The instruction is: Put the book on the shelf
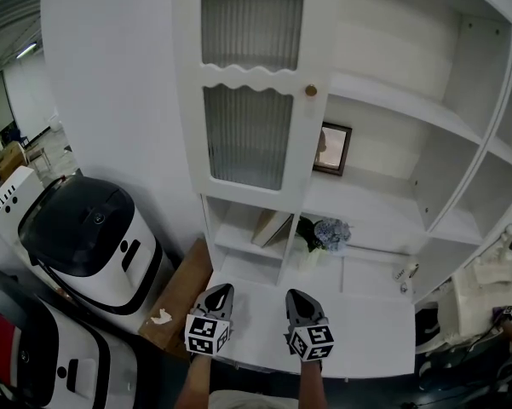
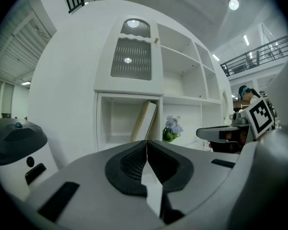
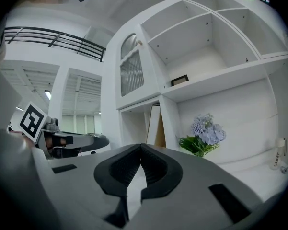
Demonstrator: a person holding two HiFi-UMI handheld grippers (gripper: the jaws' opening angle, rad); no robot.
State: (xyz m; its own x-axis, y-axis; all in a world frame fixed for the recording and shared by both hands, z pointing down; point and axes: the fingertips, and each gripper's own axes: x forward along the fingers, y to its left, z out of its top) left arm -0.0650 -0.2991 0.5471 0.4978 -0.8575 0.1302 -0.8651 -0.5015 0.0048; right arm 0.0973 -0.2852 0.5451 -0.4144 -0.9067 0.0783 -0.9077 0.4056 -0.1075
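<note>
- Nearest, above the table: left gripper and right gripper, fingers clenched on nothing.
- Farther off: book leaning in the left lower shelf compartment.
- Placing seemingly done; next, just backing away.

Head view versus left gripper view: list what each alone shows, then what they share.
Head view only: the small dark-framed picture and the flat brown board. Left gripper view only: the round ceiling lamp and the dark balcony railing. Both: the pale leaning book, the blue flower bunch, the white shelf cabinet.
</note>
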